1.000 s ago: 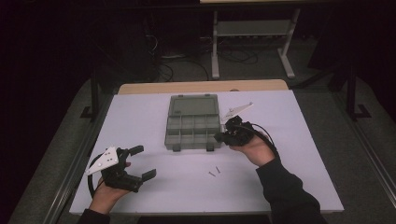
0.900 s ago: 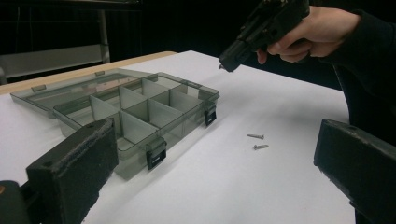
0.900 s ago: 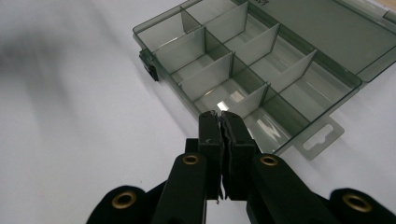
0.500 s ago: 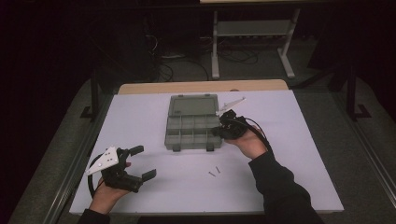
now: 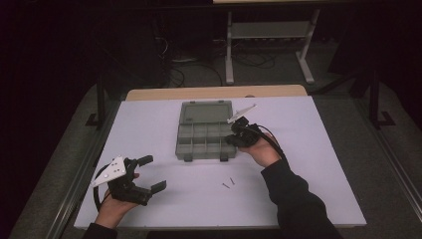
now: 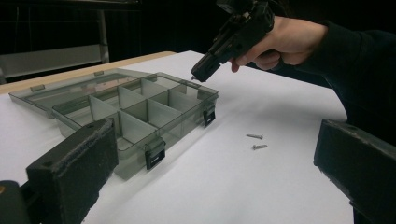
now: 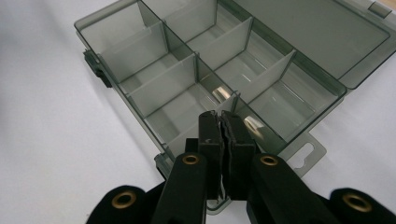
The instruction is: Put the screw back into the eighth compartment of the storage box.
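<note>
White tabletop (image 5: 149, 129), dark room. My right claw (image 7: 219, 122) is pinched shut on a tiny screw (image 6: 192, 78), hovering over the smoky clear plastic organizer box (image 5: 205, 132)'s near corner compartment. Two small metal screws (image 5: 228, 183) lie behind it, still unsorted. Left claw (image 5: 149, 174) gapes empty.

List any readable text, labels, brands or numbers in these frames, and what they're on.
None readable. The compartment box, its open lid, the two screws, the table and both hand-held grippers carry no legible print, label or number.
</note>
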`<state>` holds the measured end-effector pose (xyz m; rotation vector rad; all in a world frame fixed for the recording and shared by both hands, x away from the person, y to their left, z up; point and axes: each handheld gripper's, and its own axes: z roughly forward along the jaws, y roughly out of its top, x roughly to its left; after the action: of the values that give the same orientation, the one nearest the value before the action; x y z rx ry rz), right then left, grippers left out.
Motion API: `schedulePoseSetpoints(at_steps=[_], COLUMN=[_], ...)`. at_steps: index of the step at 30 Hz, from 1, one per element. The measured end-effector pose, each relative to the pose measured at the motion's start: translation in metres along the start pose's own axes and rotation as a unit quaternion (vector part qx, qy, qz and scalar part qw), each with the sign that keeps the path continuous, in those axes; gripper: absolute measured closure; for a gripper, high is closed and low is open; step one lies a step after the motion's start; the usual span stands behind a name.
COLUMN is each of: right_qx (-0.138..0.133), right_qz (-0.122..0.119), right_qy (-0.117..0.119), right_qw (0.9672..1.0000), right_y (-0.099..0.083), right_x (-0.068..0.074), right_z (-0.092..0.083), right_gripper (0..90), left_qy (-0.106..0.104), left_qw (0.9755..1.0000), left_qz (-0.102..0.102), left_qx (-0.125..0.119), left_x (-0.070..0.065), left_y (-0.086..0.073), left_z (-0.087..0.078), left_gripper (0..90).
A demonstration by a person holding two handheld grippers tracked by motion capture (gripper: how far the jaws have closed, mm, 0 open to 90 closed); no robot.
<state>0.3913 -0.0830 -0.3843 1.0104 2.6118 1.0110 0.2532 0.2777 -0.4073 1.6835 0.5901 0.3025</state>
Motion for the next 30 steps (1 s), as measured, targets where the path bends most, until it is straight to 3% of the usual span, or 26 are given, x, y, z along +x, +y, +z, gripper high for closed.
schedulePoseSetpoints(at_steps=[19,22,23,24,26,27,28,30], right_qx=[0.027,0.021,0.021,0.016,0.009,0.009,0.002,-0.007], right_qz=[-0.007,-0.002,-0.002,0.0,0.003,0.003,0.007,0.009], right_qy=[-0.006,-0.009,-0.009,-0.008,-0.012,-0.012,-0.01,-0.012], right_qw=[0.9996,0.9997,0.9997,0.9998,0.9999,0.9999,0.9999,0.9999], right_y=[-0.003,-0.003,-0.003,-0.002,-0.002,-0.002,-0.002,-0.002], right_x=[-0.001,-0.002,-0.002,-0.002,-0.003,-0.003,-0.004,-0.005], right_z=[0.017,0.014,0.014,0.012,0.01,0.01,0.009,0.007], right_gripper=[84.8,71.7,71.7,61.3,49.6,49.6,38.5,29.4], left_qy=[0.001,0.001,0.001,0.0,0.001,0.001,0.0,0.0], left_qw=[1.0,1.0,1.0,1.0,1.0,1.0,1.0,1.0], left_qz=[-0.004,-0.004,-0.004,-0.003,-0.004,-0.004,-0.005,-0.004], left_qx=[-0.002,-0.001,-0.001,-0.001,-0.001,-0.001,-0.001,-0.001], left_x=[0.0,0.0,0.0,0.0,0.0,0.0,0.0,0.0], left_y=[0.0,0.0,0.0,0.0,0.0,0.0,0.0,0.0], left_z=[0.0,0.0,0.0,0.0,0.0,0.0,0.0,0.0], left_gripper=[0.0,0.0,0.0,0.0,0.0,0.0,0.0,0.0])
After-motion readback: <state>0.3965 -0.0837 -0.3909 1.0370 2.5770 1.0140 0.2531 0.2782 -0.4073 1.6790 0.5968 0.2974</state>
